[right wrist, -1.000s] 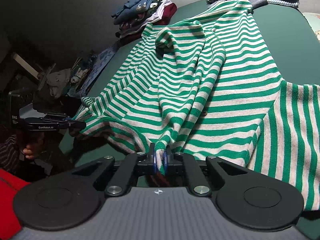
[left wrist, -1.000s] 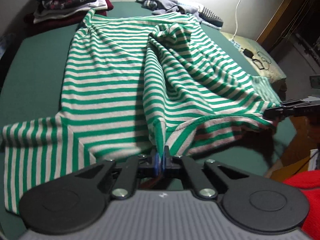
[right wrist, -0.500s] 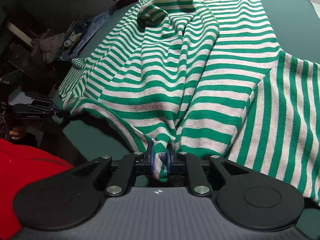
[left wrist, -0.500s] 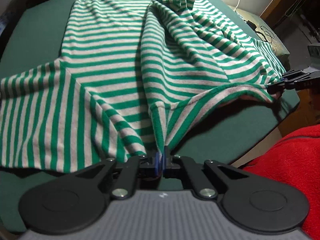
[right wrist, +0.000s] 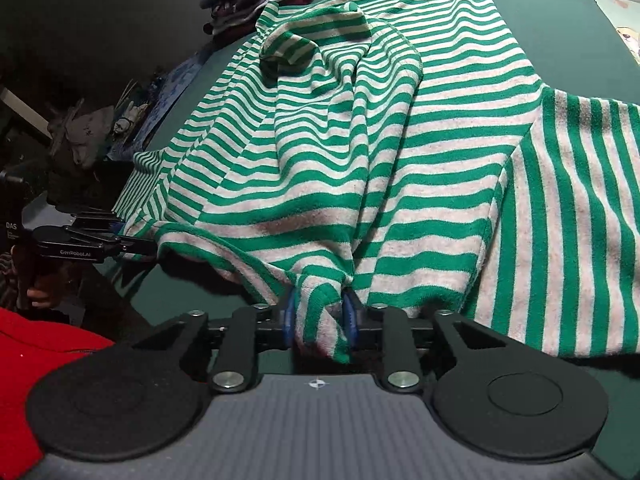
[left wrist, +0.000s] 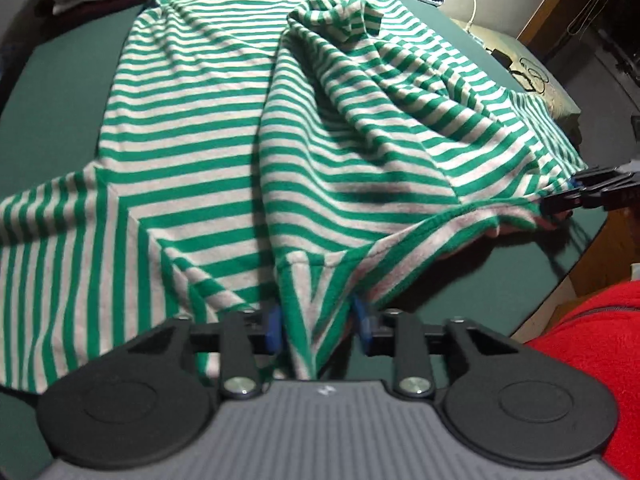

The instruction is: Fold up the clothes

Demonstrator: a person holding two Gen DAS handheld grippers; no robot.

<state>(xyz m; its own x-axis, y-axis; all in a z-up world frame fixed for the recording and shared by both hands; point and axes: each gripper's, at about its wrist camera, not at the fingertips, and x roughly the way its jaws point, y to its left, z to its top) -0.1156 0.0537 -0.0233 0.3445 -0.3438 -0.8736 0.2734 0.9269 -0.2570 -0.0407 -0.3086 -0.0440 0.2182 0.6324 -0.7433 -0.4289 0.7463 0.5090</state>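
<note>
shirt (left wrist: 240, 128) between left tool (left wrist: 318, 320) fingers

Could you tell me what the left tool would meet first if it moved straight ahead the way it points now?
The left tool would meet the green-and-white striped knit shirt at once: a fold of it already hangs between its open blue pads.

Left gripper (left wrist: 318, 326): black linkage arms, silver pivot screws, two round black discs on a ribbed grey housing with a small white logo, blue finger pads (left wrist: 273, 325). Right gripper (right wrist: 318, 322): same build, blue pads, compass-like mark on the grey housing. From the right wrist view, the left unit's side reads "GenRobot.AI" and "DAS". Person wears a red fleece top (left wrist: 592, 344) with a zip seam.
</note>
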